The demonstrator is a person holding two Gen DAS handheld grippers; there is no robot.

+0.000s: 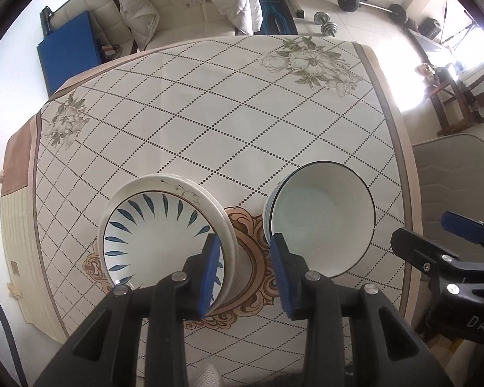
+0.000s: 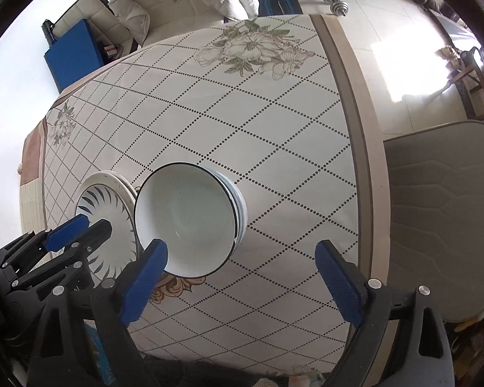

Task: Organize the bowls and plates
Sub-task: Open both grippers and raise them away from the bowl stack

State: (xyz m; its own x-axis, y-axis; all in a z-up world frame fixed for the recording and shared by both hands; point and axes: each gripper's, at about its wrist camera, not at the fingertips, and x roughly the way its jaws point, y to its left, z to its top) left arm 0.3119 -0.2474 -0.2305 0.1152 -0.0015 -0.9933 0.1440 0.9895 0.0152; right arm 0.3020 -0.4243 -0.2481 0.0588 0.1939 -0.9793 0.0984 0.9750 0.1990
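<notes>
Ceramic stacks: two piles sit near you on the patterned tablecloth (image 1: pixel 209 103), a plate stack (image 1: pixel 151 225) to the left and a bowl stack (image 1: pixel 322 219) to the right, just apart from each other.
Left gripper (image 1: pixel 245 272): you hold it partly open, empty, its blue pads straddling the gap between the two stacks; the left pad overlaps the plate rim in view, though contact cannot be confirmed.
Right gripper (image 2: pixel 242 285): you hold it wide open and empty, near side of the bowl stack (image 2: pixel 190 219), its left pad close to the top bowl's rim.
Risk, plates: closing the left gripper now could pinch only the top plate's edge and tip it off the pile, since glazed rims are slippery.
Risk, bowls: a sideways nudge from either pad could slide the nested bowls, because they sit slightly offset rather than flush.
Risk, clash: both grippers work close together, so you may knock one into the other.
Count, plates: at least two, possibly three; the rims overlap too closely to be sure.
Count, bowls: about three rims visible.
Count, grippers: two.
</notes>
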